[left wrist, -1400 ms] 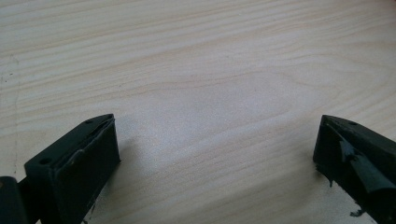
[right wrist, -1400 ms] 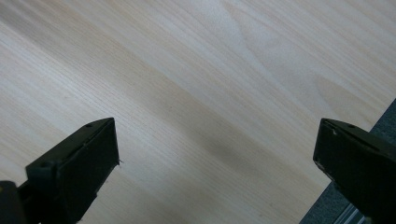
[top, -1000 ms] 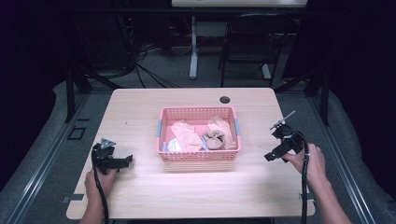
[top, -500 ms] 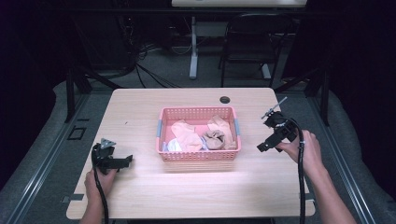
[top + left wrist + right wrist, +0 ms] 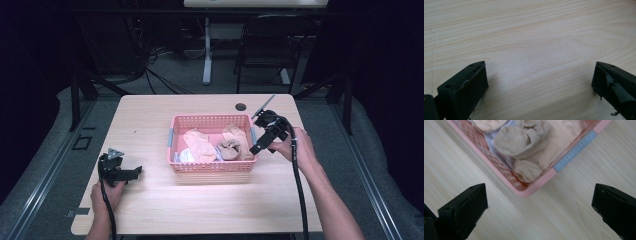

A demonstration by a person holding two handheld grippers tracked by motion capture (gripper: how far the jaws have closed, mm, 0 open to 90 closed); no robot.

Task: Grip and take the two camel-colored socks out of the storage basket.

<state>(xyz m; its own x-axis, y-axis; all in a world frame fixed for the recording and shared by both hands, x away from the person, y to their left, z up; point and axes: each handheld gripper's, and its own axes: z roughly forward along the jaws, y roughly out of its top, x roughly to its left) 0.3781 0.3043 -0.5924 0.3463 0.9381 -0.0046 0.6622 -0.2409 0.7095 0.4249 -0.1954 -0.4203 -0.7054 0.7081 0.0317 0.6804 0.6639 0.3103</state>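
One table (image 5: 200, 210) of pale wood, one pink basket (image 5: 212, 121) at its middle — two grey-blue handles (image 5: 575, 151), one on each short side. Inside, a heap of cloth: peach pieces (image 5: 199, 146), a beige sock (image 5: 520, 138), a bit of white (image 5: 184, 156); exact count unclear. Right gripper (image 5: 260, 143) just beside the basket's right corner, jaws spread wide, nothing between them. Left gripper (image 5: 131, 173) well apart at the table's left — released too, above bare wood. One dark grommet (image 5: 241, 106) near the far edge.
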